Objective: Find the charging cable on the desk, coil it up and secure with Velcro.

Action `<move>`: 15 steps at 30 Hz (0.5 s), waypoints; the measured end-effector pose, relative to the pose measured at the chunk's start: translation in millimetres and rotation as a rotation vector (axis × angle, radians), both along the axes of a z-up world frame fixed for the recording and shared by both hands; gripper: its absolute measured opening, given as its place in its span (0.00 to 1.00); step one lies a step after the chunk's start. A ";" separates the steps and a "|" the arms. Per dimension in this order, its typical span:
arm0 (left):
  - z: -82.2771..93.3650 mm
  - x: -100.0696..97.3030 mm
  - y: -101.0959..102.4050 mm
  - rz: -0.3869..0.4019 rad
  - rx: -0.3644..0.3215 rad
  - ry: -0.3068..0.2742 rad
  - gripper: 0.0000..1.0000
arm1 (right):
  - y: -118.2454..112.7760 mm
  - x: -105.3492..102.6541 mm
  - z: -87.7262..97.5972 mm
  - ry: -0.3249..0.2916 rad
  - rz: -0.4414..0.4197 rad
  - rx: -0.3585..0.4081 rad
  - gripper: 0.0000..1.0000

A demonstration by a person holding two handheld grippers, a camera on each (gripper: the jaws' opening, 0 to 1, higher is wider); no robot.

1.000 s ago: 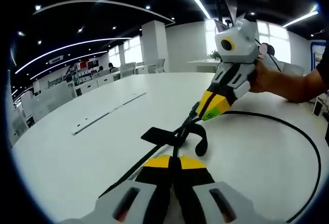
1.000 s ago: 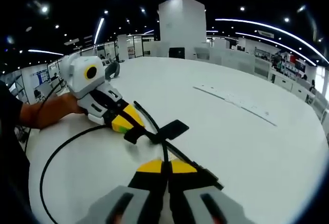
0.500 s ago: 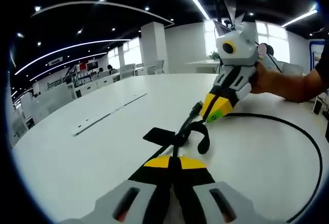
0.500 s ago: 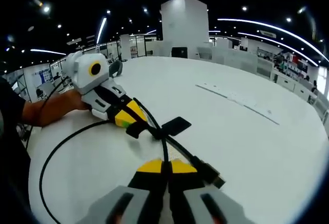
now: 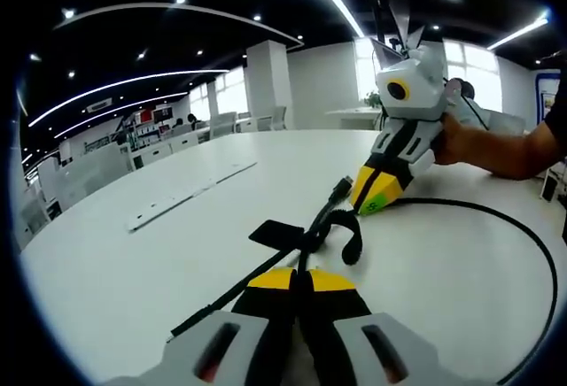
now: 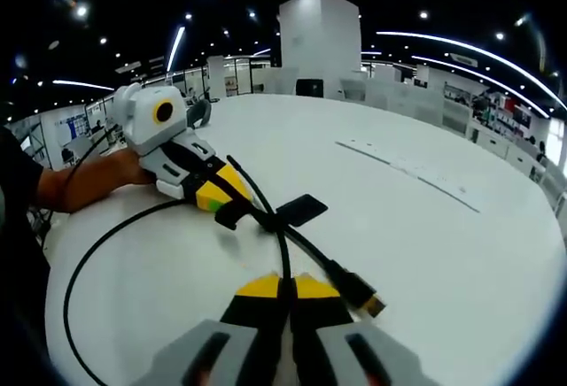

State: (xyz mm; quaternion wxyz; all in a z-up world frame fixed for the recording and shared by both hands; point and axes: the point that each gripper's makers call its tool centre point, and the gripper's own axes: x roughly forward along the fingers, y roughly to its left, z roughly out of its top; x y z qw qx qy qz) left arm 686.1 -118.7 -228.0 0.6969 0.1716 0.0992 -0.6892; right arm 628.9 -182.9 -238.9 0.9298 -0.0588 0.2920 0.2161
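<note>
Both fingers pinch cable (image 6: 280,249) — strap (image 6: 299,210) between

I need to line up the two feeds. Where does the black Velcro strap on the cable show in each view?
Left gripper view: the Velcro strap lies flat on the white desk, just left of centre, ahead of the left hand-held gripper.
Right gripper view: the strap sits near centre, ahead of the right hand-held gripper.
Shared landmark: the charging cable curving across the desk.
</note>
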 end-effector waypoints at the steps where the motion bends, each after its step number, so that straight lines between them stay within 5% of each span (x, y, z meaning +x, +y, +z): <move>1: 0.1 -0.1 0.1 -0.001 -0.003 0.001 0.05 | -0.7 -0.7 0.1 0.001 0.000 -0.003 0.04; 15: 1.2 -9.4 -3.8 -0.013 -0.018 -0.012 0.05 | -2.3 -1.0 1.1 -0.010 0.017 -0.018 0.04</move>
